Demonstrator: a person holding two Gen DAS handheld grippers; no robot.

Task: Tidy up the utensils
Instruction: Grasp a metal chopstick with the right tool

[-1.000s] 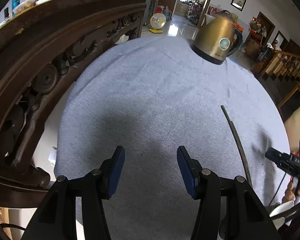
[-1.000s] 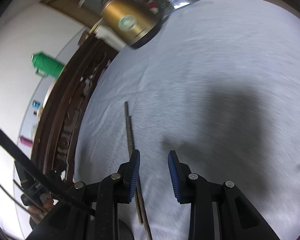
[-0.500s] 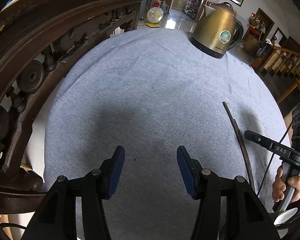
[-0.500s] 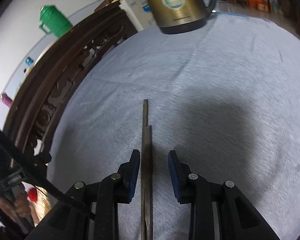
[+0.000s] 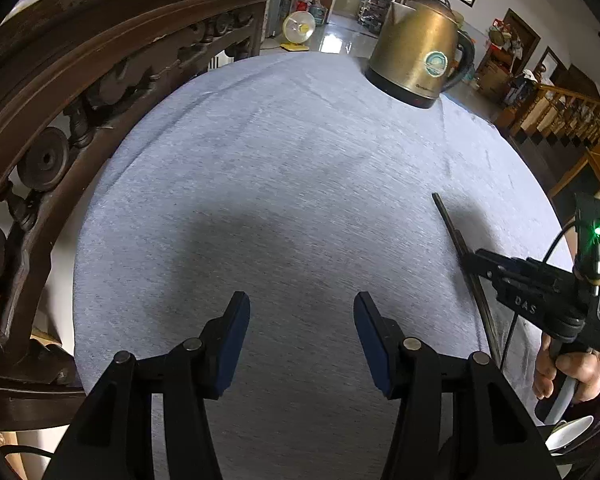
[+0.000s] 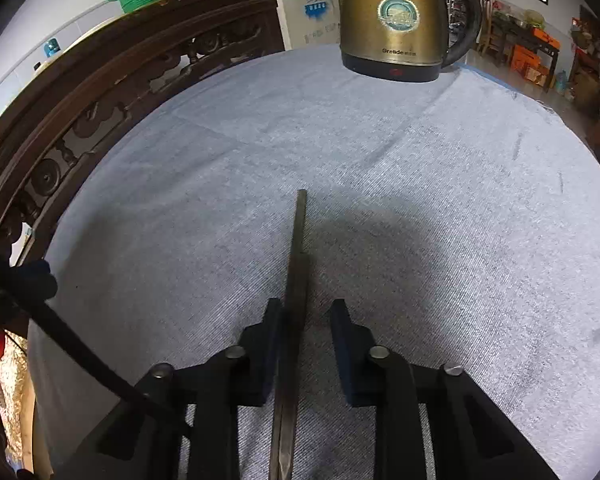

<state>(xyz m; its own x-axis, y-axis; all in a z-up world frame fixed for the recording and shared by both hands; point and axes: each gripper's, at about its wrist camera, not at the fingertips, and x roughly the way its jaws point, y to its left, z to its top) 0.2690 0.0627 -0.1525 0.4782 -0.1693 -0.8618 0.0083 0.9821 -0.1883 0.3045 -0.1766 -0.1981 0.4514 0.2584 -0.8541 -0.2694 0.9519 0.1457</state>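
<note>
A table covered by a pale blue-grey cloth (image 5: 300,184) fills the middle of both views. A brass-coloured electric kettle (image 6: 400,20) on a black base stands on the cloth at the top centre of the right wrist view, upper right in the left wrist view. A pair of dark chopsticks (image 6: 298,264) lies flat on the cloth, side by side, running from lower centre toward mid-frame; in the left wrist view they lie along the right side.

carved dark wooden furniture (image 5: 100,40) beside glossy floor (image 5: 336,42)
</note>
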